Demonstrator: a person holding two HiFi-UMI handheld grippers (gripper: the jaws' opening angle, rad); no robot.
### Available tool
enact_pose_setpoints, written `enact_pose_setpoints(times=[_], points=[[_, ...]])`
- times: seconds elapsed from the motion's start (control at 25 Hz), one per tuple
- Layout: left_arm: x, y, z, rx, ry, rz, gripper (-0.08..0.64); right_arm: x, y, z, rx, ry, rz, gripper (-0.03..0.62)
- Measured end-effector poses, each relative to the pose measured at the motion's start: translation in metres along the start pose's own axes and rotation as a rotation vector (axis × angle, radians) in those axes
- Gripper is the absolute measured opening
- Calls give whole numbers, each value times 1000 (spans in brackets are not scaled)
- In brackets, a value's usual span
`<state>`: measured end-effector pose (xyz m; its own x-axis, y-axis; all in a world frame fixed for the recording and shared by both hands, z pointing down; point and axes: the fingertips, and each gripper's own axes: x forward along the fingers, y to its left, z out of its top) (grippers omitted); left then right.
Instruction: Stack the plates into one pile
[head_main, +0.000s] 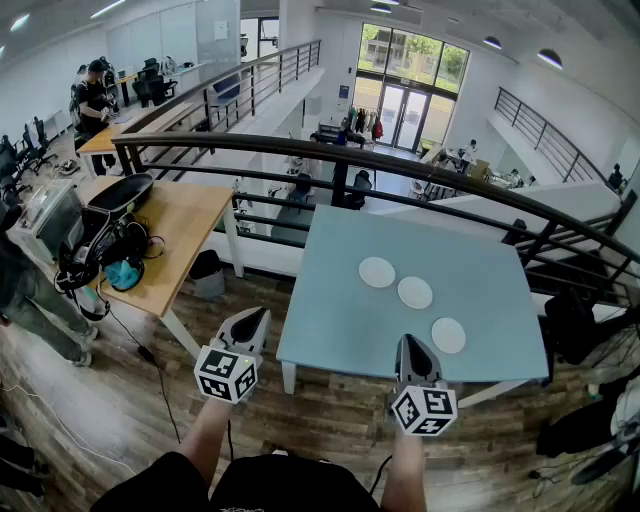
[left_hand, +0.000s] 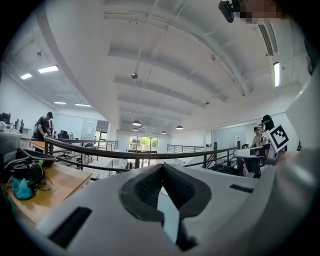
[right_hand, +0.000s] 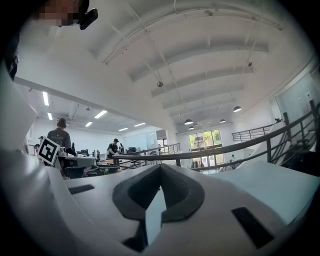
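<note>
Lying apart: three round white plates (head_main: 415, 292), diagonal row | blue table (head_main: 335, 300) | left claw (head_main: 258, 316), right claw (head_main: 409, 342) closed, empty

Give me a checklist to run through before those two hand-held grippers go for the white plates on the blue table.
1. Three round white plates in view on the pale blue table, namely far plate, middle plate and near plate: ok.
2. Plates lying flat and apart from each other: ok.
3. Left gripper and right gripper empty: ok.
4. Jaws open for a grab: not ok, both are shut.
5. Nothing between grippers and plates: ok.
6. Rims easy to pinch: cannot tell.
</note>
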<state>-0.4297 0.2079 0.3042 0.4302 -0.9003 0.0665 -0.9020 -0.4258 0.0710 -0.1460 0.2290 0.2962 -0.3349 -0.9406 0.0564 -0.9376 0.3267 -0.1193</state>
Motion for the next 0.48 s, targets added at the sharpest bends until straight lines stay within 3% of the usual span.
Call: enact_pose_setpoints(times=[0.48], points=[[-8,4,2,9,-8,-36,9,-6,19,-1,-16,14,6,6]])
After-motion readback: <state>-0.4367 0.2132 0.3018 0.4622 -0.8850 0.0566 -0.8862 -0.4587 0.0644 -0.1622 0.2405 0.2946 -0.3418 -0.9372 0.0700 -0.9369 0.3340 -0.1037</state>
